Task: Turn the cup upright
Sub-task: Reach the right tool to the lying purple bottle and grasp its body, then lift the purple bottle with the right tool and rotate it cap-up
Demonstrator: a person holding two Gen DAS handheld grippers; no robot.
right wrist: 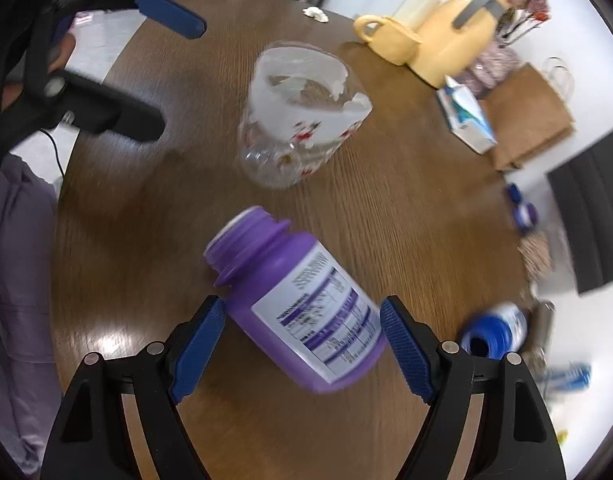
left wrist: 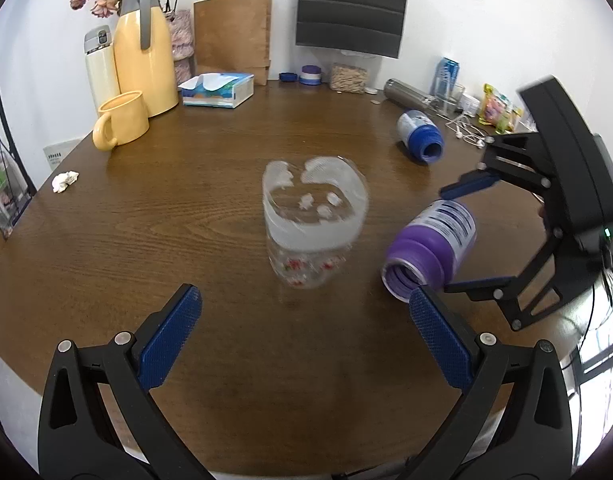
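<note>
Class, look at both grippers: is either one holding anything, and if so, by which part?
The right gripper brackets the purple bottle around its labelled body, but a firm hold cannot be told. The left gripper is open and holds nothing.

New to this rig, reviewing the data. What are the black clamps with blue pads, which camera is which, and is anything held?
No robot: a person holds one two-finger gripper in each hand, each with a fisheye camera looking along its fingers. The left view shows the left gripper open and empty, facing a clear plastic cup standing on the round wooden table. The right view shows the right gripper, fingers either side of a tilted, lidless purple bottle; contact is unclear. A blue bottle lies farther back. A yellow mug and yellow jug stand at the edge.
</note>
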